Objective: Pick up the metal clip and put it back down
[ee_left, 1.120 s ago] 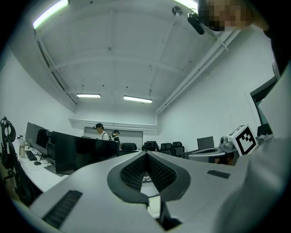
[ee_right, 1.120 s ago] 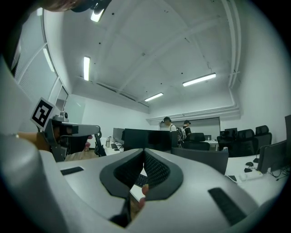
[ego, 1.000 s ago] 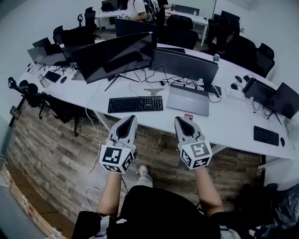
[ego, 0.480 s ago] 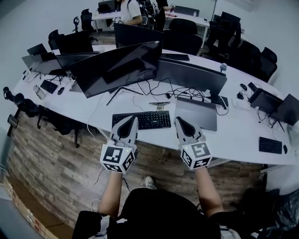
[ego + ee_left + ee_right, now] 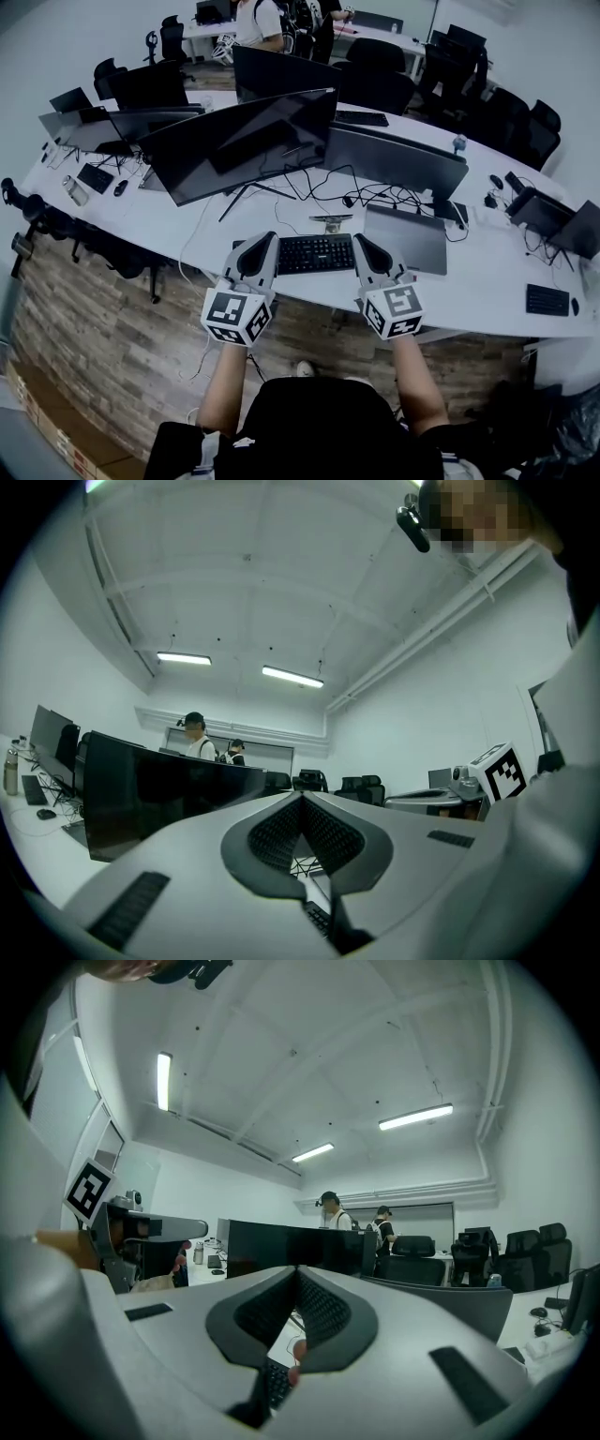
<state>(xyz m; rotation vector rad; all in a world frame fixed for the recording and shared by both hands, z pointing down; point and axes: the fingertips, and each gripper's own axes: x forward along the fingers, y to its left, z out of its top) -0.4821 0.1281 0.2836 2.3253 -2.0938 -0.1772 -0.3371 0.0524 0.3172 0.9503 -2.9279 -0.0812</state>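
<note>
- Small metal clip (image 5: 330,220) (a thin, shiny piece, too small to identify with certainty) lies on the white worktop (image 5: 187,225), just past the far edge of a black keyboard (image 5: 317,254).
- It sits ahead of both grippers, beyond the keyboard, and its long axis seems to run left to right.
- The left gripper (image 5: 265,237) has its jaws pressed together with nothing between them.
- The right gripper (image 5: 359,239) is likewise closed and empty, and looks nearer the clip, so it seems the likelier one to reach.
- Both hover at the worktop's near edge, well apart from the clip.
- Counted: one clip, two grippers, one keyboard directly in front, and one closed laptop (image 5: 405,239) beside it.
</note>
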